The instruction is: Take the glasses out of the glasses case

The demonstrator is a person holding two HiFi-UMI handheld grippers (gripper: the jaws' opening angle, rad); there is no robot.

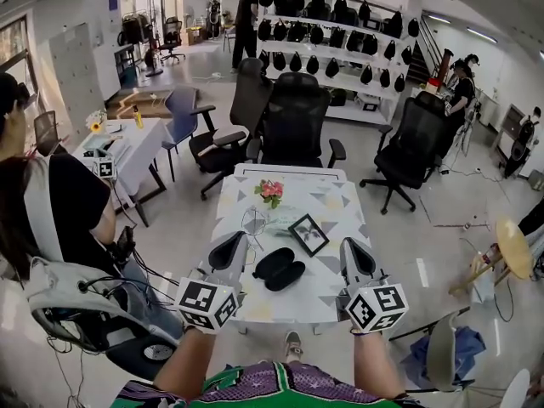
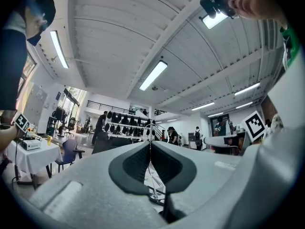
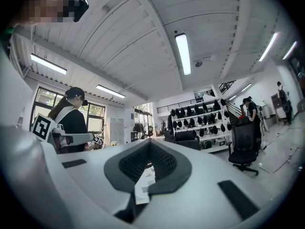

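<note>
Head view: the black glasses case is lying on the patterned table near the front edge, just ahead of the person. It's reading as two dark lobes side by side, and I can't tell whether that's a shut case or an open clamshell. No glasses are showing, neither in the case nor on the cloth. The left gripper and right gripper are hovering on either side of the case, close but not touching it. My guess is they're bracketing it so either one can reach. A picture frame and flowers are sitting further back, clear of the case.

Left gripper view: the camera is looking up and forward, mostly at ceiling. The pads are meeting at the tips and gripping nothing.

Right gripper view: same story. Its pads are closing tip to tip with nothing between them. The case isn't showing in either gripper view.
</note>
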